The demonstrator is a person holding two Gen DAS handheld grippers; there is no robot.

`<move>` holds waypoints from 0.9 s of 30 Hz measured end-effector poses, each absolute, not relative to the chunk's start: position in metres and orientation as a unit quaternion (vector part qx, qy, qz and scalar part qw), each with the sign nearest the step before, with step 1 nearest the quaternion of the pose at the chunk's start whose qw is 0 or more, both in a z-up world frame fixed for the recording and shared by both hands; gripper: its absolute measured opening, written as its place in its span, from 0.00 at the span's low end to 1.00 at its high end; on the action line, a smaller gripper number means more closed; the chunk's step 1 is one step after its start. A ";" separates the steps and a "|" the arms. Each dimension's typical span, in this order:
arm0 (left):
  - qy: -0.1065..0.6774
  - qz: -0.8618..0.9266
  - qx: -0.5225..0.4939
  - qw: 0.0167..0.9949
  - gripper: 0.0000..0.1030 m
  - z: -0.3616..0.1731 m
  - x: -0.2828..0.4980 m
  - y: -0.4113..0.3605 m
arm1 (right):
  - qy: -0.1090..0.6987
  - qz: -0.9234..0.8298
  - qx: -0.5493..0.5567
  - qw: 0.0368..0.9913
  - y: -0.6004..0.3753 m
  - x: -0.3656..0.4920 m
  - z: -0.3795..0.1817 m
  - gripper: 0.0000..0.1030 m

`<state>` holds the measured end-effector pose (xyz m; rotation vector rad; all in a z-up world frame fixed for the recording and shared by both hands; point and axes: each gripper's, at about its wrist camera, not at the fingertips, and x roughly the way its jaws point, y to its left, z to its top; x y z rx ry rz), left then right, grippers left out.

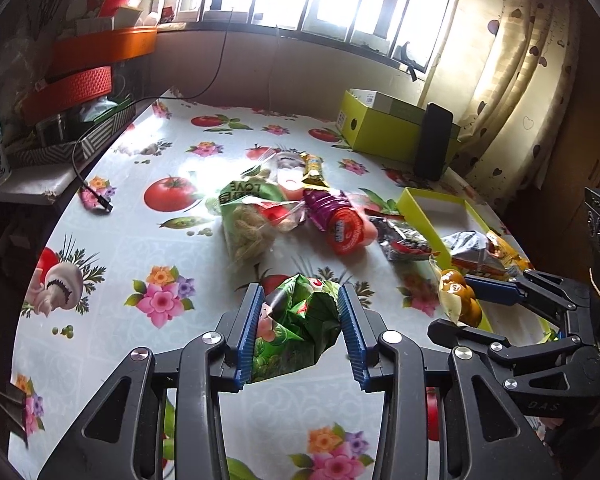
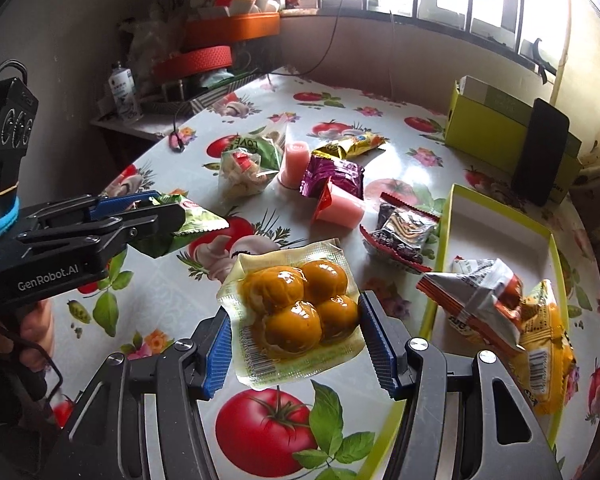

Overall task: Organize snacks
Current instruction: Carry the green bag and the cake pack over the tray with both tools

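Low in the centre of the left wrist view, the left gripper (image 1: 300, 330) has its 2 blue ribbed fingers (image 1: 249, 334) clamped on a crumpled green foil snack bag (image 1: 300, 328), held above the flowered, tomato-printed tablecloth (image 1: 140, 240). At the lower centre of the right wrist view, the right gripper (image 2: 296, 340) has its fingers pressed against both sides of a clear vacuum pouch of 4 brown glazed balls (image 2: 300, 308), lifted off the cloth. To the right of that pouch lies a shallow yellow-green cardboard tray (image 2: 500, 224), with a silver-and-orange wrapper (image 2: 476, 296) and a yellow packet (image 2: 548, 344) at its near end. Across the middle of the frame, loose on the cloth, sit a green peanut bag (image 2: 248, 164), 2 pink jelly cups (image 2: 340, 208), a purple packet (image 2: 334, 178) and a red-edged dark packet (image 2: 404, 232). At the upper right stands a yellow-green box (image 2: 496, 128) with a black phone (image 2: 544, 152) leaning on it.
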<state>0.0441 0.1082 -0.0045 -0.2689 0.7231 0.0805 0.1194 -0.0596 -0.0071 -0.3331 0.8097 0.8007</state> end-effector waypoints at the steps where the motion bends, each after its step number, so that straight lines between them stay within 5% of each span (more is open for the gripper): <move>1: 0.352 0.038 -0.130 0.926 0.38 -0.003 0.044 0.105 | 0.380 0.377 -0.155 0.831 -0.062 0.118 -0.006 0.56; 27: 0.338 -0.004 -0.092 0.937 0.38 0.029 0.047 0.038 | 0.349 0.350 -0.110 0.862 -0.130 0.102 0.023 0.56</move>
